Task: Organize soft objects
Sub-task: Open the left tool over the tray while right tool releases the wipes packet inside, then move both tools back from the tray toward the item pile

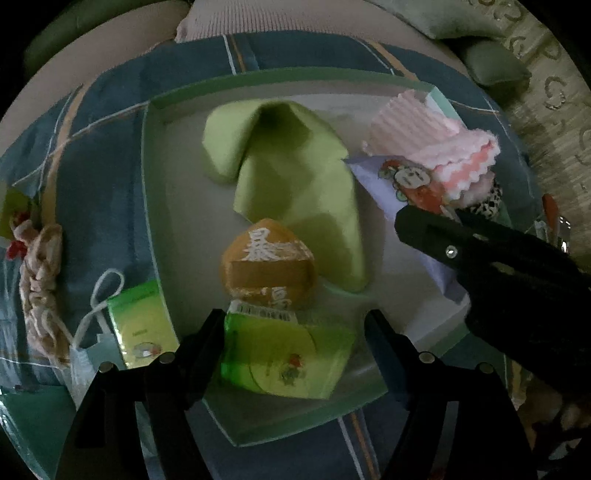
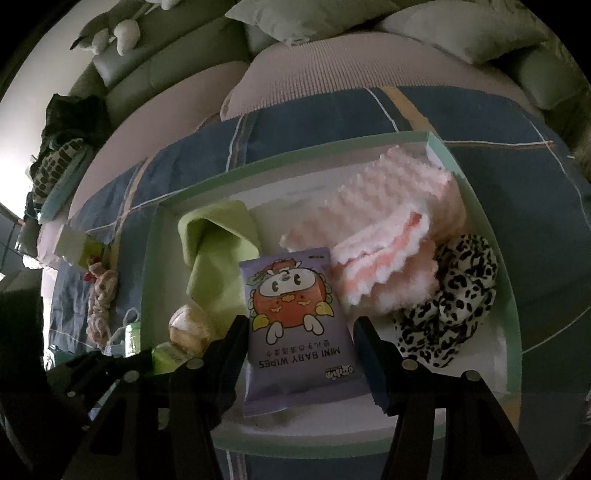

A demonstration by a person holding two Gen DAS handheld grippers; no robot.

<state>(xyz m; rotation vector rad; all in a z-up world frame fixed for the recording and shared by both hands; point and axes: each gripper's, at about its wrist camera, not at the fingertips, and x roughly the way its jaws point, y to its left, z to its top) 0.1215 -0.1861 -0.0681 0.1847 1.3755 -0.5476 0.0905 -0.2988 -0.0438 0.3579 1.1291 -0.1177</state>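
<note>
My left claw (image 1: 295, 332) grips a green tissue pack (image 1: 284, 363) at six o'clock in the tray (image 1: 147, 177); my right claw (image 2: 299, 339) clamps the purple wipes pack (image 2: 299, 332) mid-tray. Both are light, squashy and slick, best held across their flat sides

Home living room — sofa (image 2: 155, 70), cushions (image 2: 306, 18)

beside the green box (image 2: 511, 295), the purple wipes pack (image 1: 373, 184) lies half hidden under the right gripper (image 1: 436, 225); the leopard scrunchie (image 1: 489, 206) barely shows.
</note>
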